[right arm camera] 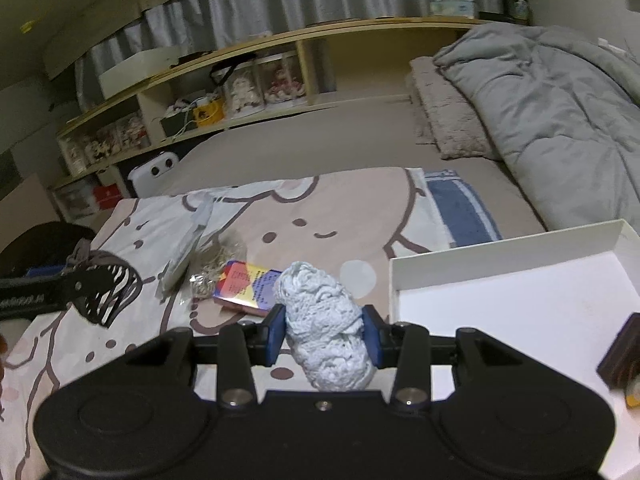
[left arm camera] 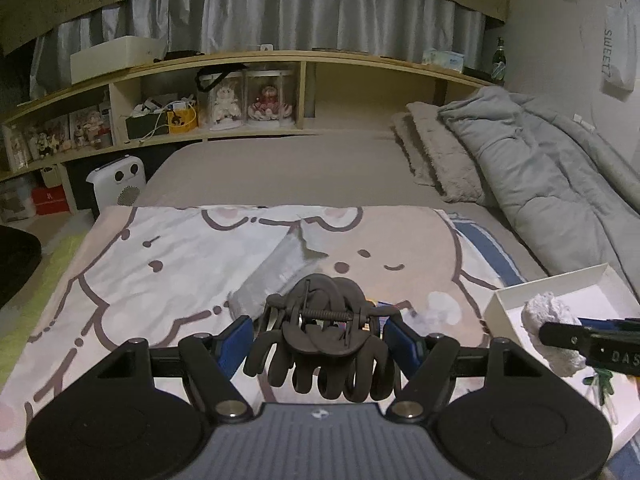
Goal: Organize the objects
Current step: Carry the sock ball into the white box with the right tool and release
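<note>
The left gripper clamps a dark hair claw; the right gripper clamps a white crocheted bundle, left of the white box on the bed.

This is a bedroom in a home. A bed carries a grey duvet and pillows. A wooden shelf behind holds dolls.

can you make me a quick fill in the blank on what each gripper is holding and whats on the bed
1. The left gripper holds a dark hair ____.
2. The right gripper grips a white ____ bundle.
3. The white box lies to the ____ of the colourful pack.

Missing words: claw clip; crocheted; right
</note>
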Motion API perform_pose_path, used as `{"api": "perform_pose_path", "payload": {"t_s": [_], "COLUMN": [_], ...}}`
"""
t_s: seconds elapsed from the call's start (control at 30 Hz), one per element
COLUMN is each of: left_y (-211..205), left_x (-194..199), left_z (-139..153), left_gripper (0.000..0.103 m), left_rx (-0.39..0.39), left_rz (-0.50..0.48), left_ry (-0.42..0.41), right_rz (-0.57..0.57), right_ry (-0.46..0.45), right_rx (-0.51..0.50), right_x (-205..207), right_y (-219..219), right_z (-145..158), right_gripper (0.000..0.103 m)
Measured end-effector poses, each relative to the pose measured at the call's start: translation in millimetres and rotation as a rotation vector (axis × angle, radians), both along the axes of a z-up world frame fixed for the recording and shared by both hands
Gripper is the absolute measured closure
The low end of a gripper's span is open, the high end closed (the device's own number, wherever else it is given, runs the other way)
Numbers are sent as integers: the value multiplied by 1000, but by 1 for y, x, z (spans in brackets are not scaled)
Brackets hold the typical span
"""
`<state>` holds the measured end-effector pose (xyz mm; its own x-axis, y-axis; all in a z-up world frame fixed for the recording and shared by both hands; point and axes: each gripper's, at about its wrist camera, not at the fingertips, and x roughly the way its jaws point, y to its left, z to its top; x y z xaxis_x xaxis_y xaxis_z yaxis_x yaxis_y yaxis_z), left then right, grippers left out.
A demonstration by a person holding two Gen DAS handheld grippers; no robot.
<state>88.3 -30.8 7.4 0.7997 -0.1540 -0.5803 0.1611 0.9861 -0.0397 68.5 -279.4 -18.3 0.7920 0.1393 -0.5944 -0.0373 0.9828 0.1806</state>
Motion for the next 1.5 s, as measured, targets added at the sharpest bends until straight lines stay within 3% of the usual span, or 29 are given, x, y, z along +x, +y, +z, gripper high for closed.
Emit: {"api": "perform_pose_path", "payload": {"t_s": [0.43,0.7,1.07,1.23,1.27,1.37,1.5], "left_y": [-38,-84,-172,-199,-203,-214,-232], "left_x": [-20,-28,-38,-40,-40,-35,-35], "left_z": [8,16,1,-11,-14,-22,-30], "left_gripper": [31,31,35,36,47,47,47], "left_rx": [-14,-29,2,20,18,5,36], "left_rz": [-12,-89,-296,-373,-392,-460,-554], "left_ry": [20,41,106,152,157,201,194], "right_rz": [-44,-112,-232,-267,-271,-278,-280], "right_ry": [-16,37,115,137,146,169,206], "right_rx": [-13,-15,-13,0,3,11,14], "right_x": [-18,-30,-55,-63,-63,-66,-65], "right_y": [-19,-74,-153,-174,-177,-181,-183], "right_z": [19,28,24,19,17,9,-1], "right_gripper": [62,61,61,61,61,61,61]}}
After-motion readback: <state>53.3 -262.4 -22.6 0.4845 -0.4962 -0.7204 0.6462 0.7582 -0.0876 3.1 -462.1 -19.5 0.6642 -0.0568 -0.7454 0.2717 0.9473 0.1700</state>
